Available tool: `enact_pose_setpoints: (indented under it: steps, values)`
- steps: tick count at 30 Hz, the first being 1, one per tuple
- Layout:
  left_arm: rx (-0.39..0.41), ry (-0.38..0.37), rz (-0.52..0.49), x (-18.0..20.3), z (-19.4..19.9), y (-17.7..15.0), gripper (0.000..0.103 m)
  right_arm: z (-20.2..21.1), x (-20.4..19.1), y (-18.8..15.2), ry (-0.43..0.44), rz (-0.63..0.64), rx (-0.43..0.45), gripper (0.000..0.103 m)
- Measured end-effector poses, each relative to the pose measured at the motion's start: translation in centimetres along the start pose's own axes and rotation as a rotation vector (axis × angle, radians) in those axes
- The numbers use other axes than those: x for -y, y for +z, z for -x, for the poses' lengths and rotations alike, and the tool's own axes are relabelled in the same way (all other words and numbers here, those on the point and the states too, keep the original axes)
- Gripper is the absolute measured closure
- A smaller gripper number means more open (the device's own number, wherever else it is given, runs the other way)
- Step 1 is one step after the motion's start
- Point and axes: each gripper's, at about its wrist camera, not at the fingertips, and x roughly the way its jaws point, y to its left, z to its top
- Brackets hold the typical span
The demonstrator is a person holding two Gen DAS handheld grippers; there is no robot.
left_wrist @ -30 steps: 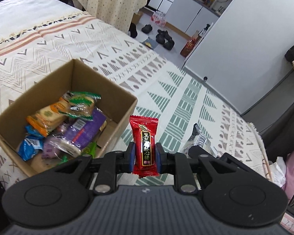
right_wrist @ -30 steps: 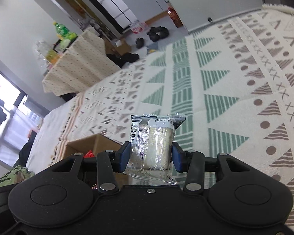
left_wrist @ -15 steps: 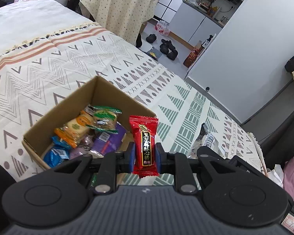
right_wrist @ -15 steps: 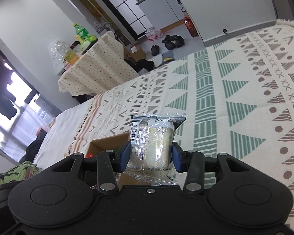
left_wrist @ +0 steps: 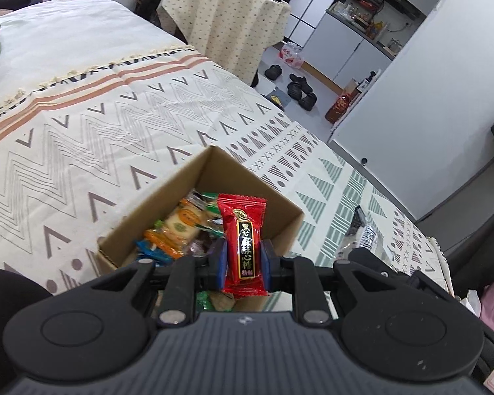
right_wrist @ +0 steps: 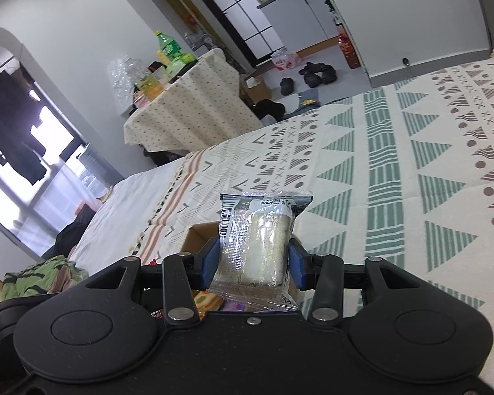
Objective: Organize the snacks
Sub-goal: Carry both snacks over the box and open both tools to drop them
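Left claw (left_wrist: 243, 260) grips a red candy packet (left_wrist: 243, 243) upright, frame centre, above the cardboard box (left_wrist: 210, 171) of snacks on the bed. We note right claw (right_wrist: 252, 263) clamps a clear-wrapped cake (right_wrist: 260, 243), lower centre.

One cardboard box (left_wrist: 281, 210), one red candy packet (left_wrist: 243, 230), one clear-wrapped cake (right_wrist: 258, 247), one loose dark-printed packet (left_wrist: 362, 230), two grippers; boxed snacks too jumbled to count.

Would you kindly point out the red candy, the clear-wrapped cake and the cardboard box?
red candy (left_wrist: 243, 247), left wrist view, printed label.
clear-wrapped cake (right_wrist: 260, 250), right wrist view, wrapper's middle.
cardboard box (left_wrist: 230, 168), left wrist view, inner far wall.
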Motion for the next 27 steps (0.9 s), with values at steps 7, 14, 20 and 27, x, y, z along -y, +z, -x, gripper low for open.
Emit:
enact_pose_setpoints:
  steps: [7, 14, 20, 27]
  values:
    - [-0.031, 0.011, 0.028, -1.7, -0.7, 0.5, 0.083, -0.4, -1.5, -0.6, 0.026, 0.031, -0.018, 0.06]
    - [-0.09, 0.049, 0.058, -3.3, -2.2, 1.0, 0.077, -1.5, -2.5, -1.1, 0.024, 0.048, -0.053, 0.06]
    - [-0.098, 0.066, 0.08, -5.2, -2.1, 2.1, 0.062, -2.4, -3.5, -1.9, 0.022, 0.065, -0.083, 0.06]
    - [-0.115, 0.047, 0.075, -6.2, -1.6, 3.1, 0.042, -3.6, -4.9, -2.8, 0.032, 0.065, -0.125, 0.059]
